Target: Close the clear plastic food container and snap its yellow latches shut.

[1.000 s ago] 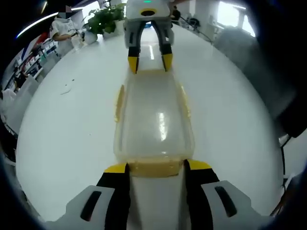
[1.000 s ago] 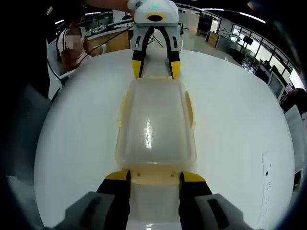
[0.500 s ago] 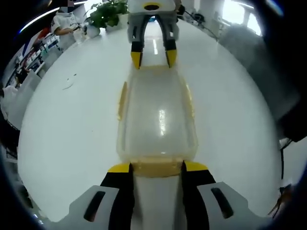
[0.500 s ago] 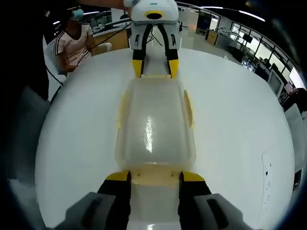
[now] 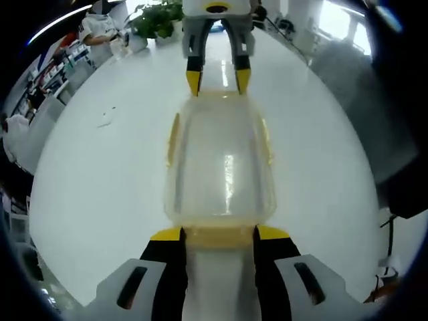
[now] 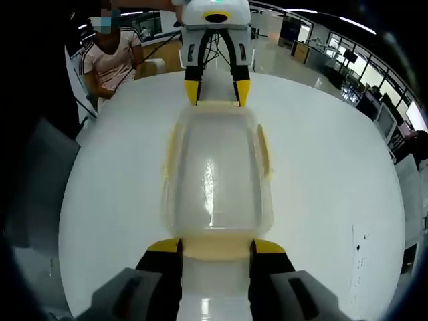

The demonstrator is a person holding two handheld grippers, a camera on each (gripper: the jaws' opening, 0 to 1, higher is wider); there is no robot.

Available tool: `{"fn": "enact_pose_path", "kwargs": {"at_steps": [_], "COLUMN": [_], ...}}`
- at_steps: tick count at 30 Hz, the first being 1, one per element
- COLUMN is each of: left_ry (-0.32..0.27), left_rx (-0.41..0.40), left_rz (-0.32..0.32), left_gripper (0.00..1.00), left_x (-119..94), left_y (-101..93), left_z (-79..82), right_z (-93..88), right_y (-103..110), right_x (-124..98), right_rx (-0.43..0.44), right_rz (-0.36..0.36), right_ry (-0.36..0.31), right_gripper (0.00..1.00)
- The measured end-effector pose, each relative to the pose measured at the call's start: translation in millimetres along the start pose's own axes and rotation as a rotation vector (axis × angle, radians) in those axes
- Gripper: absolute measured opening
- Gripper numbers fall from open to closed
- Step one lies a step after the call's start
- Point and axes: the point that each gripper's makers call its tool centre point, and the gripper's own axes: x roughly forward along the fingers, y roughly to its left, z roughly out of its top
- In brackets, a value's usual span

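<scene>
I see my left gripper (image 5: 210, 234) and right gripper (image 6: 216, 246) facing each other level over the white worktop (image 5: 93, 174), jaws apart around opposite end latches of the container (image 5: 219, 167) lying between them.

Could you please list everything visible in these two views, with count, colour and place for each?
food container: one, clear plastic with its lid on, lying lengthwise on the table between the two grippers.
latches: four, yellow, one at each short end and one along each long side of the container.
table: one, white and glossy, under the container.
potted plant: one, green, at the far edge of the table in the left gripper view.
seated person: one, in a pink striped top, beyond the table in the right gripper view.
left gripper: one, black with yellow tips, jaws either side of one end latch.
right gripper: one, same colours, jaws either side of the opposite end latch.
</scene>
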Motion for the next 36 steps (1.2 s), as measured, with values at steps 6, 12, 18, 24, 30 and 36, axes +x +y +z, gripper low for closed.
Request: {"fn": "enact_pose_path", "kwargs": {"at_steps": [6,12,18,24,30,36], "left_ry": [-0.012,-0.010,-0.005,0.003,-0.005,-0.013], "left_rx": [0.007,0.022,0.023,0.021,0.029,0.020], "left_rz": [0.025,0.043,0.064,0.069,0.080,0.097], "left_gripper": [0.35,0.36,0.36,0.36,0.35,0.36], "left_x": [-20,-36,-38,-35,-35,-30], "left_y": [2.7,10.7,14.3,10.3,6.0,6.1], "left_z": [18.8,33.6,37.8,44.2,57.1,71.6], "right_z": [4.8,8.8,7.7,1.3,-7.4,-19.7], "right_y": [-3,-9,-13,-10,-6,-6], "right_x": [-26,-47,-50,-52,-61,-69], "right_rx": [-0.010,-0.021,-0.029,-0.039,-0.038,-0.041], "right_rz": [-0.004,-0.025,-0.039,-0.047,-0.053,-0.065], "right_ry": [-0.004,-0.011,-0.020,-0.009,-0.005,-0.011], "right_gripper": [0.36,0.36,0.36,0.36,0.36,0.36]}}
